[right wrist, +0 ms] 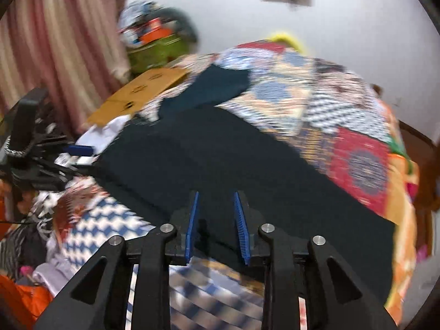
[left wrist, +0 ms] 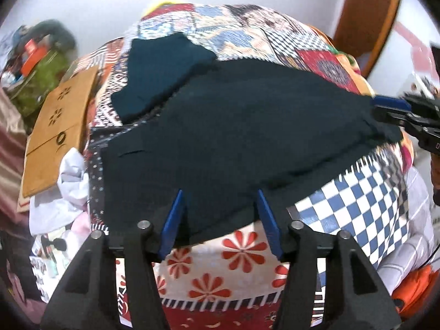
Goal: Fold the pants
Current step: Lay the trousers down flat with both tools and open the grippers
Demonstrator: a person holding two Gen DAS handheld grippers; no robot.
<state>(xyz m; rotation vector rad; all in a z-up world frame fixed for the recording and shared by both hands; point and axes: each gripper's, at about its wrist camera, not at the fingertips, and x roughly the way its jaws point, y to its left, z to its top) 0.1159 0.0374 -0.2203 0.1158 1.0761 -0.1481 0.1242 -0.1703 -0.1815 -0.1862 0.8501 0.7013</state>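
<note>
Dark navy pants (left wrist: 233, 126) lie spread flat on a patchwork quilt (left wrist: 247, 24). They also show in the right wrist view (right wrist: 233, 165). My left gripper (left wrist: 220, 195) is open, its blue fingers straddling the pants' near edge. My right gripper (right wrist: 216, 195) is open with its fingers over the near edge of the pants. In the left wrist view it (left wrist: 385, 107) sits at the pants' right corner. A folded dark teal garment (left wrist: 162, 74) lies beyond the pants on the quilt.
A brown cardboard sheet (left wrist: 57, 129) lies at the left of the bed beside white cloth (left wrist: 66, 192). A green bag with clutter (left wrist: 41, 63) stands at the back left. A wooden frame (left wrist: 365, 19) stands at the right. Pink curtains (right wrist: 55, 49) hang at the left.
</note>
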